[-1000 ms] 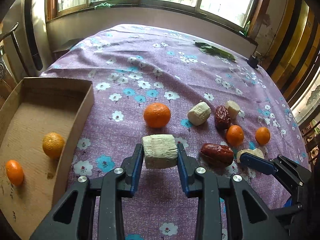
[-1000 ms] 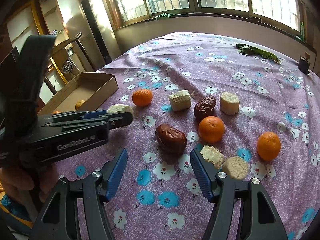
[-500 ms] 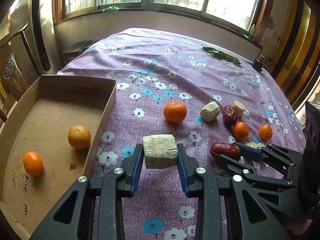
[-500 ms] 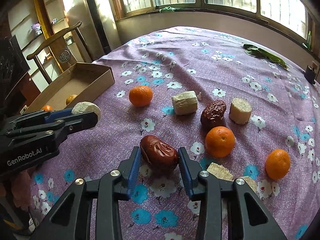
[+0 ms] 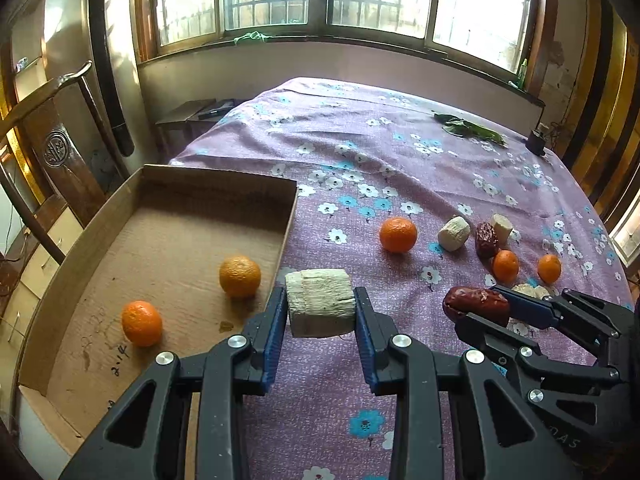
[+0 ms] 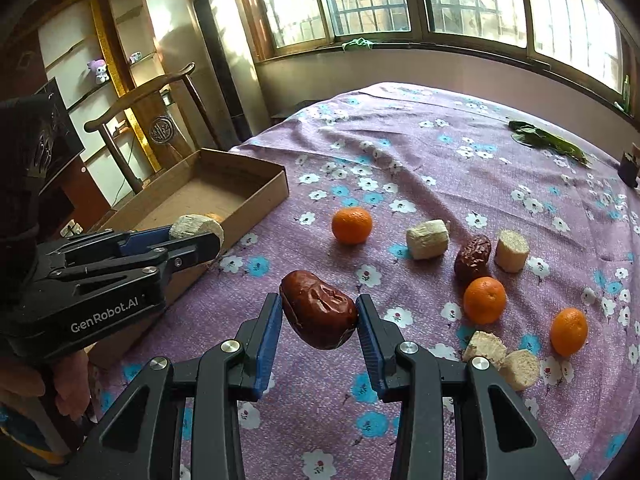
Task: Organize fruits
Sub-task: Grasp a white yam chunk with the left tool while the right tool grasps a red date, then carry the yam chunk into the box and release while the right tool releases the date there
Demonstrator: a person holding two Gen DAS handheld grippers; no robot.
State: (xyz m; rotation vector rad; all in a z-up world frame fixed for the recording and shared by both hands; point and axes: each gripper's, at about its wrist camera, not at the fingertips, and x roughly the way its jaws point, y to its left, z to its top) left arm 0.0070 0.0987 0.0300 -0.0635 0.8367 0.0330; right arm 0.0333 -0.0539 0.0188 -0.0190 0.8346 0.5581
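Note:
My left gripper (image 5: 321, 312) is shut on a pale cut chunk (image 5: 320, 302), held above the tablecloth just right of the cardboard box (image 5: 288, 216). The box holds two oranges (image 5: 239, 276) (image 5: 141, 323). My right gripper (image 6: 318, 320) is shut on a dark red date (image 6: 318, 309), lifted off the cloth; it also shows in the left wrist view (image 5: 476, 304). On the cloth lie an orange (image 6: 351, 225), a pale chunk (image 6: 427, 233), a second date (image 6: 473, 253), another chunk (image 6: 511, 244), two more oranges (image 6: 485, 300) (image 6: 568, 331) and two chunks (image 6: 502, 356).
The purple flowered tablecloth (image 6: 440, 152) covers the table. A green leaf (image 6: 548, 140) and a small dark object (image 6: 629, 168) lie at the far right. A wooden chair (image 6: 152, 120) stands behind the box. Windows run along the far wall.
The right gripper shut on the date and lifted it off the cloth. The left gripper carried the pale chunk left, toward the box.

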